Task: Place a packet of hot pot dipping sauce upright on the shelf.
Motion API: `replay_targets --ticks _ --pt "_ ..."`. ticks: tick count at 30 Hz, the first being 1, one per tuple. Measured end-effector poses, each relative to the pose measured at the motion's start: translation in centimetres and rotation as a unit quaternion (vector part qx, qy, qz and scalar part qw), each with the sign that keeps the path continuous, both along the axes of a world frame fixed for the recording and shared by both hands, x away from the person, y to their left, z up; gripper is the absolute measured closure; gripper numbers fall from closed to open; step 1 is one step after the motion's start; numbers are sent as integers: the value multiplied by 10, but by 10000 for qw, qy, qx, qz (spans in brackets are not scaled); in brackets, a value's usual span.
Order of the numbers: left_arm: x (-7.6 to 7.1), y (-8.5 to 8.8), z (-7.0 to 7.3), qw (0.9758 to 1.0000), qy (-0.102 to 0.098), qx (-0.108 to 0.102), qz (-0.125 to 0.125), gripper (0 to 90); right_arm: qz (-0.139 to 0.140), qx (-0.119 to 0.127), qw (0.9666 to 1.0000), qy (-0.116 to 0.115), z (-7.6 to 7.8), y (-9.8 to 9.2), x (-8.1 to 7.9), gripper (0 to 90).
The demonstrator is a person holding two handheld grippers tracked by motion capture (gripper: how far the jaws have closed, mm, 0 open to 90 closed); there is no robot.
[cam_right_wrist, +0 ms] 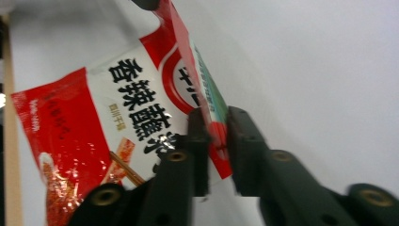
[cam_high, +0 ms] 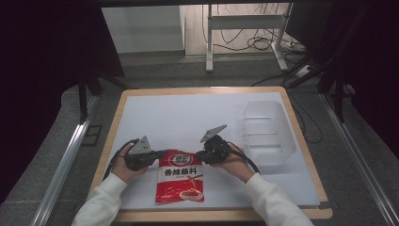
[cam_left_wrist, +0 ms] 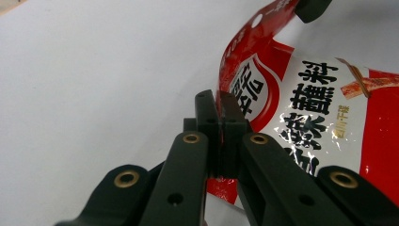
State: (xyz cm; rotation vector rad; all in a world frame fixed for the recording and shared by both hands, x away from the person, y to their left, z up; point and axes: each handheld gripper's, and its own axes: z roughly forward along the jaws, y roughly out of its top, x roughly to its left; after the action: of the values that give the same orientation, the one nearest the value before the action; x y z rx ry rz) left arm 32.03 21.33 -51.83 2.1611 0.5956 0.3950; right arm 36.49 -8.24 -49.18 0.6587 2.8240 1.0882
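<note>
The left gripper (cam_high: 157, 154) is clamped on the top left corner of the red sauce packet (cam_high: 180, 182) lying at the table's (cam_high: 141, 113) near edge, the right gripper (cam_high: 201, 155) pinches its top right corner, apparently ready to lift it evenly, possibly toward the clear bin (cam_high: 268, 132), whose contents cannot be made out.
</note>
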Motion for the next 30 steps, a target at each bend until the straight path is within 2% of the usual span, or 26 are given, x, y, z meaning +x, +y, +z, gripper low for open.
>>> replay_targets --ticks 2,6,13,19,20,22,24,25,26,30 --pt "0 0 -1 10000 -8 19 -15 898 -118 -94 9998 -138 -1 1 0 503" --pt "0 0 -1 10000 -9 48 -58 899 -260 -179 9988 -383 1 3 -2 385" --pt "0 -1 -1 9999 -39 79 -119 899 -333 -54 9981 -521 18 -1 -1 350" --pt "0 -1 -2 9999 -30 77 -132 899 -185 -265 9980 -534 31 2 4 325" --pt "0 -1 -2 9999 -29 76 -131 898 -59 -512 9970 -584 36 8 11 325" --pt "0 -1 -2 9999 -29 78 -130 898 181 -671 9960 -560 40 17 18 340" --pt "0 -1 -2 9999 -30 96 -135 898 435 -937 9935 -472 41 30 23 356" --pt "0 -1 -2 9999 -30 96 -135 898 435 -937 9935 -472 41 30 23 356" --pt "0 -1 -2 9999 -14 84 -136 898 648 -1158 9903 -412 38 43 28 370" --pt "-1 0 -2 9999 -14 53 -144 899 917 -1564 9833 -158 27 64 39 410"
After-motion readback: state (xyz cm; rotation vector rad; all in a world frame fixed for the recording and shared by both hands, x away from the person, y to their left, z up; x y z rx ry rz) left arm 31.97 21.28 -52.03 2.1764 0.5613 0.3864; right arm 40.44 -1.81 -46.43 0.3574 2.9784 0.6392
